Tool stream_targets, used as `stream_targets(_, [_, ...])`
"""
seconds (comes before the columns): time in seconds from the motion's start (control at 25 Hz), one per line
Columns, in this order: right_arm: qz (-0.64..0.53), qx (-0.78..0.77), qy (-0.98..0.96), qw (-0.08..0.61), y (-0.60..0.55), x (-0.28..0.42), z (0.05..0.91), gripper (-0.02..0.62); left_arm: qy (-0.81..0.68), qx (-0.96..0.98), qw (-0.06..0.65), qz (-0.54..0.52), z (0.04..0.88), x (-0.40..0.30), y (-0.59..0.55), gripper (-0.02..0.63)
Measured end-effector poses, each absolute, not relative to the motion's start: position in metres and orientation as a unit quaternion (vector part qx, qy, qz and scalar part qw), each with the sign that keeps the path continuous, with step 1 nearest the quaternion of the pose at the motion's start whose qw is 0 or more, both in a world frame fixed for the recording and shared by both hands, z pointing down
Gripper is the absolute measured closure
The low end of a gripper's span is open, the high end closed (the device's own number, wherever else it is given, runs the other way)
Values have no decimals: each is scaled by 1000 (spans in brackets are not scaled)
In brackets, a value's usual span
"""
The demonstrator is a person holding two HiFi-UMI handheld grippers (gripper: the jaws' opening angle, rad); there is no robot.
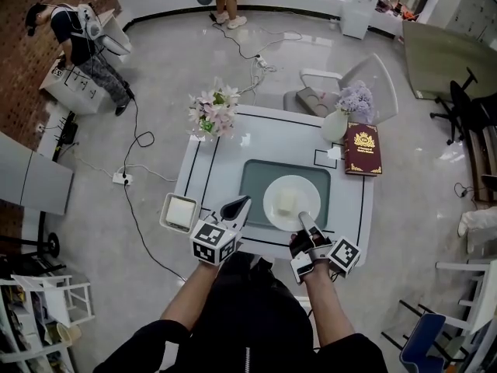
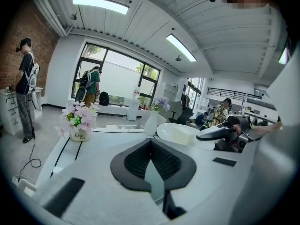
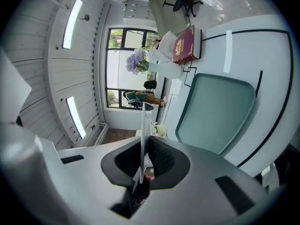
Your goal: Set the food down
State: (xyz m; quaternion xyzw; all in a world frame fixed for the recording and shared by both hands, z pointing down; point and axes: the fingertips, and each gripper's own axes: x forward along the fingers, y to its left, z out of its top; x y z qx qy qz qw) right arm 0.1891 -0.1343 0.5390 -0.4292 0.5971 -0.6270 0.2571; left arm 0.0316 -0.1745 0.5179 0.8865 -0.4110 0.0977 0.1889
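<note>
A white plate carries a pale block of food over the teal placemat on the white table. My right gripper is shut on the plate's near rim. In the right gripper view the plate shows edge-on as a thin white line between the pads of the right gripper. My left gripper is just left of the plate, at the table's front edge. Its jaws are shut and hold nothing. In the left gripper view the left gripper points across the table, with the plate to its right. Whether the plate rests on the mat I cannot tell.
A small square white dish sits at the table's front left corner. Pink flowers stand at the back left, a white vase of lilac flowers and a dark red book at the back right. A chair stands behind the table.
</note>
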Motion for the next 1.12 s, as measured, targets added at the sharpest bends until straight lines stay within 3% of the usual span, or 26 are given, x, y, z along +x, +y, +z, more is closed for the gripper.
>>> stream_targets(1.12, [-646,-446,574,236,-181,183,608,571,-392,880,238,123,572,30,-223,601])
